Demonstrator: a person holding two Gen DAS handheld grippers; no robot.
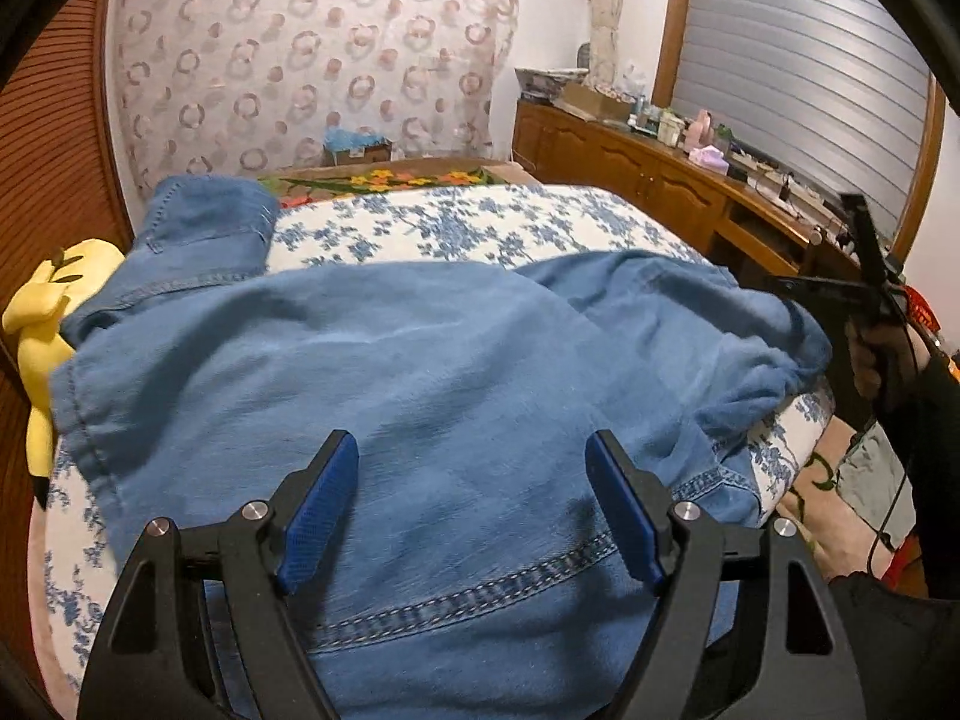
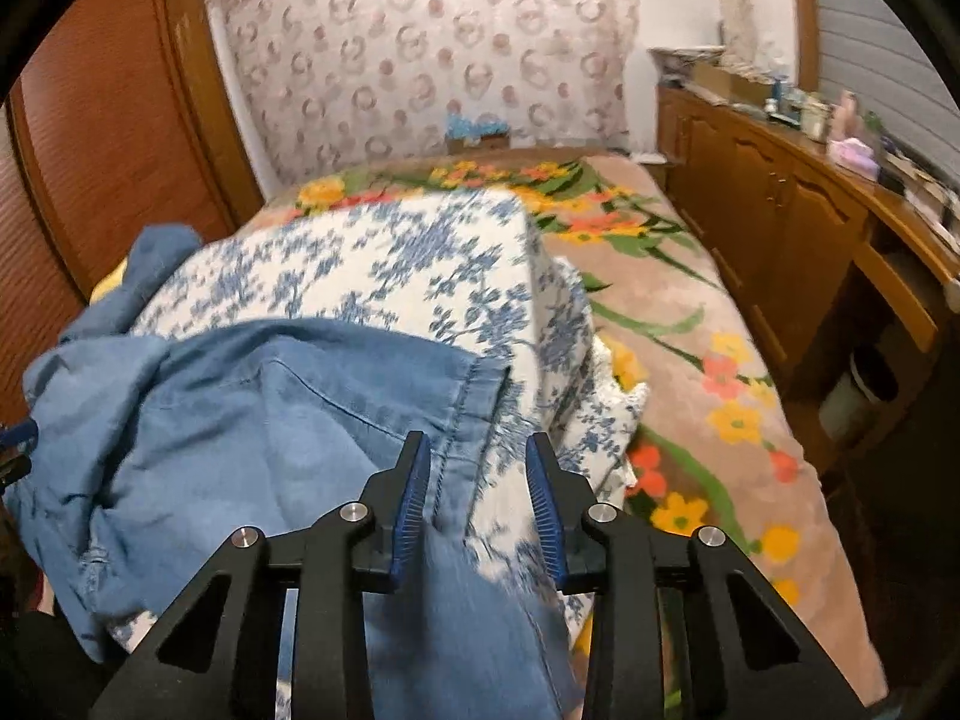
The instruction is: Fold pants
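Observation:
Blue denim pants point(image 1: 390, 360) lie spread and rumpled across a white quilt with blue flowers point(image 1: 450, 228). One leg reaches to the far left, and a bunched end sits at the right. My left gripper point(image 1: 471, 441) hovers open over the wide stitched part, with nothing between its blue pads. In the right wrist view the pants point(image 2: 240, 408) fill the lower left. Their hemmed edge runs down between the jaws of my right gripper point(image 2: 478, 441). Those jaws stand partly apart, with a gap showing beside the cloth on the right.
A yellow plush toy point(image 1: 42, 312) lies at the bed's left edge by a wooden wardrobe point(image 2: 108, 120). A flowered pink blanket point(image 2: 690, 360) covers the bed's right side. A wooden dresser point(image 2: 780, 210) with clutter on top lines the right wall. A person's hand point(image 1: 870, 354) shows at the right.

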